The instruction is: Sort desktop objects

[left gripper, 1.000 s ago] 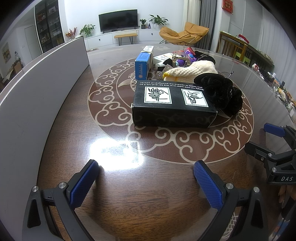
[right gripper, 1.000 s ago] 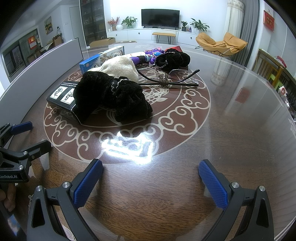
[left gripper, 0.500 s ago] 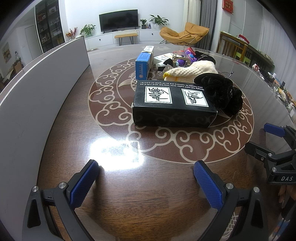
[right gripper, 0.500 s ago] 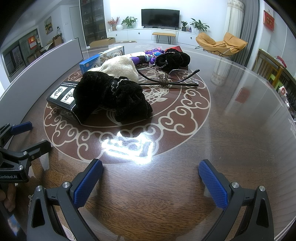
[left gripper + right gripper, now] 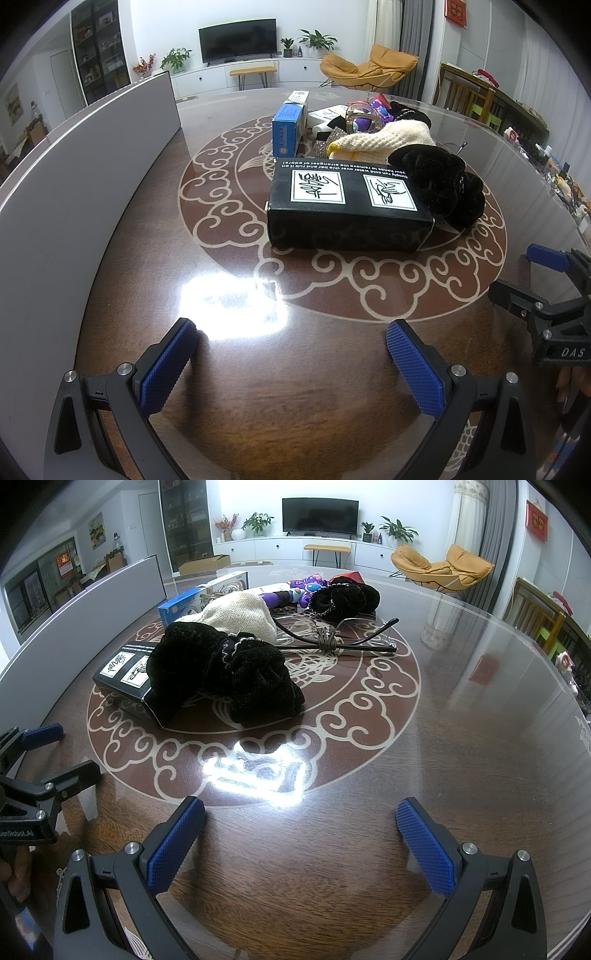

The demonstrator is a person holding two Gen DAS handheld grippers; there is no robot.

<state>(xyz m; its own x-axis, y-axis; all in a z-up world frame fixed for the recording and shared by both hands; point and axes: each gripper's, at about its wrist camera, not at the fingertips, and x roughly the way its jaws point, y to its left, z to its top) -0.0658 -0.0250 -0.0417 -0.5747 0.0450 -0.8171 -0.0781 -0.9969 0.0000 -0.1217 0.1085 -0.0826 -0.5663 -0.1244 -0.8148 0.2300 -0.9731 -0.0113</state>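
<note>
A pile of objects lies in the middle of the round table. A black box (image 5: 347, 206) with two white labels is nearest my left gripper (image 5: 291, 339); it also shows in the right wrist view (image 5: 127, 681). A black velvet cloth (image 5: 225, 668) leans on it. Behind are a cream knitted pouch (image 5: 240, 616), a blue box (image 5: 288, 129), a purple toy (image 5: 306, 590), a black scrunchie (image 5: 347, 598) and glasses (image 5: 332, 642). My right gripper (image 5: 301, 819) is open and empty. The left gripper is open and empty too. Both hover over bare table short of the pile.
A grey panel (image 5: 74, 184) stands along the table's left edge. The right gripper shows at the right of the left wrist view (image 5: 546, 291), the left gripper at the left of the right wrist view (image 5: 40, 771). A bright light glare (image 5: 255, 771) lies on the table.
</note>
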